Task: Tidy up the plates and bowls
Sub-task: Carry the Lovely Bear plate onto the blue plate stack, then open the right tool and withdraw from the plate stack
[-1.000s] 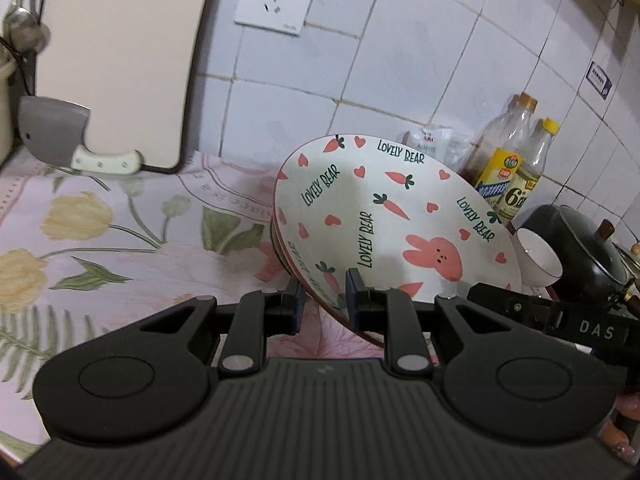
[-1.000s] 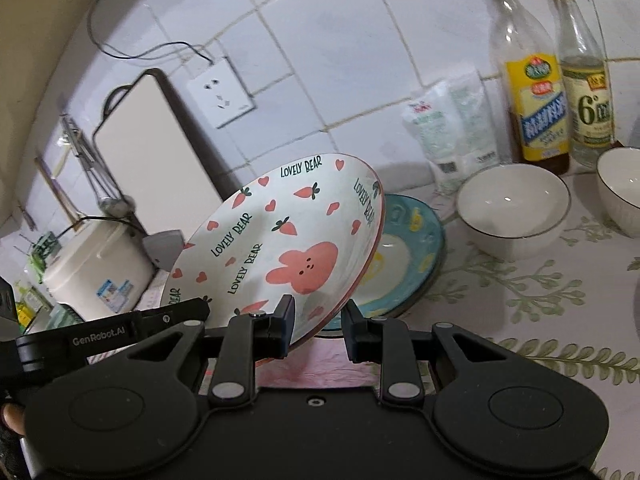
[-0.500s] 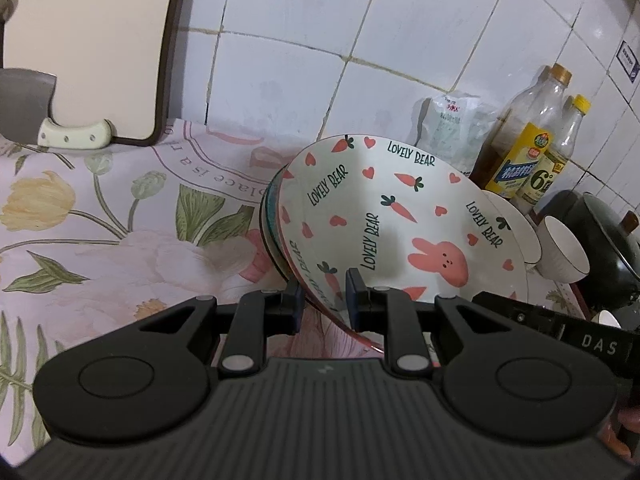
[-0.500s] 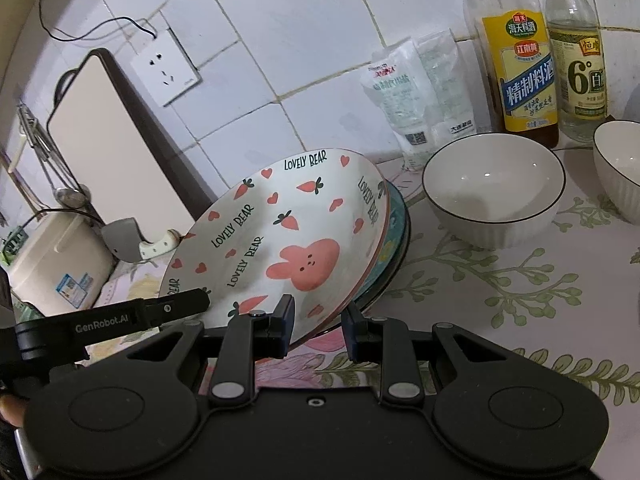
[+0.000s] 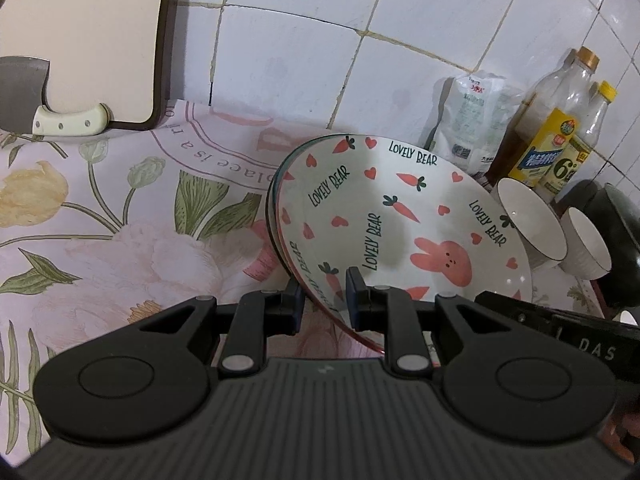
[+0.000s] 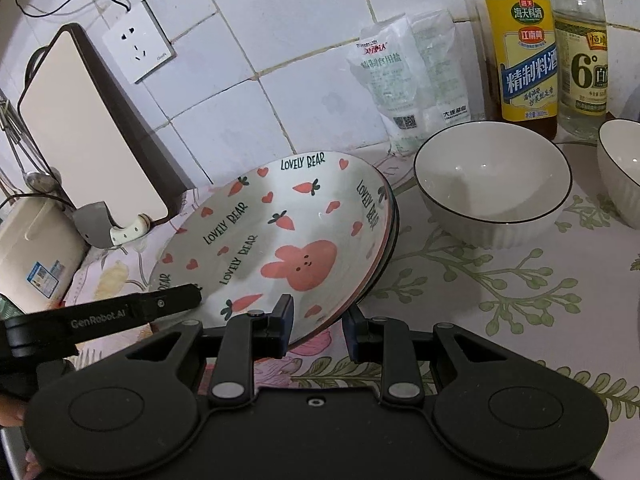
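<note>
A white plate with pink rabbits, carrots and "LOVELY BEAR" lettering [image 5: 400,220] [image 6: 280,232] lies nested on a blue-rimmed plate [image 5: 271,204] [image 6: 394,216] on the flowered counter. My left gripper [image 5: 322,300] is shut on the rabbit plate's near left rim. My right gripper [image 6: 318,320] straddles its near right rim, jaws a little apart. Two white bowls [image 6: 492,184] [image 6: 622,168] stand to the right.
A cutting board [image 5: 80,36] and a cleaver [image 5: 36,96] lean on the tiled wall at the left. A salt bag [image 6: 408,80] and two bottles [image 6: 520,48] stand at the back right. A black pot [image 5: 616,232] sits far right, a rice cooker [image 6: 36,252] far left.
Both grippers lowered the rabbit plate from a tilted, raised pose down onto the blue-rimmed plate. The right jaws have widened slightly.
</note>
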The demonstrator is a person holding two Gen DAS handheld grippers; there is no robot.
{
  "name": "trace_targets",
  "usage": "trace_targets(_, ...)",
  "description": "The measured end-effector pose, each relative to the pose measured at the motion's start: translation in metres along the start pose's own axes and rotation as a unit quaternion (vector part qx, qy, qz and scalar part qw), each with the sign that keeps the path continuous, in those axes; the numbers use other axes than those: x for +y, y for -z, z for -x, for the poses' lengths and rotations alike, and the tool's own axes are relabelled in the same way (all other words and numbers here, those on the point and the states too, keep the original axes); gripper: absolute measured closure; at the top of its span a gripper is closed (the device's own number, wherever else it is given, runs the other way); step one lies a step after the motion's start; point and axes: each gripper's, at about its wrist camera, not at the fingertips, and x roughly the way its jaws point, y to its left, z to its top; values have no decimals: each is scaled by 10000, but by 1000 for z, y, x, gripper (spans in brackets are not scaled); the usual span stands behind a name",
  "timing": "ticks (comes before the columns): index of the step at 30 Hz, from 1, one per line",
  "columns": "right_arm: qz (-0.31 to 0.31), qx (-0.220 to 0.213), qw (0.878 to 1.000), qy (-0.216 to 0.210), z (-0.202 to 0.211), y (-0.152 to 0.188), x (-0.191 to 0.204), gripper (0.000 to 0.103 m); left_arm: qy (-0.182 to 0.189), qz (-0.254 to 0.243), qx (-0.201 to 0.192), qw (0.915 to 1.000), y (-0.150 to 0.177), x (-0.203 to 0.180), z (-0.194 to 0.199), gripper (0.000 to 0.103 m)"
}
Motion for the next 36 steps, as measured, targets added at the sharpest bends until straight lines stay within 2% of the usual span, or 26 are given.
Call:
trace_targets(7, -66, -119, 9999, 95, -4, -3, -3, 70, -157, -159, 179, 9996, -3, -5, -3, 81)
trace_targets(14, 356, -369, 9979, 389, -8, -2, 3, 70, -125, -176, 193, 9996, -4, -3, -5, 80)
trace_targets(17, 571, -526, 9954, 569, -10, 0, 5, 70, -145, -221, 156, 9995, -1, -6, -5, 74)
trace_targets(20, 727, -644, 9927, 714, -14, 1, 4, 71, -162, -269, 122, 9994, 4, -9, -4, 59)
trace_targets(23, 811, -737, 9909, 776, -14, 3, 4, 70, -204, -325, -25, 9993, 10, -11, 3, 55)
trace_targets(24, 852, -810, 9902, 750, -11, 5, 5, 70, -185, -341, -73, 9992, 11, -11, 6, 52)
trace_targets(27, 944, -982, 9889, 596, 8, 10, 7, 70, -101, -344, -140, 9993, 15, -11, 18, 51)
trace_targets(36, 1189, -996, 9879, 45, 76, 19, 11, 69, -27, -582, -392, 9975, 28, -21, 74, 45)
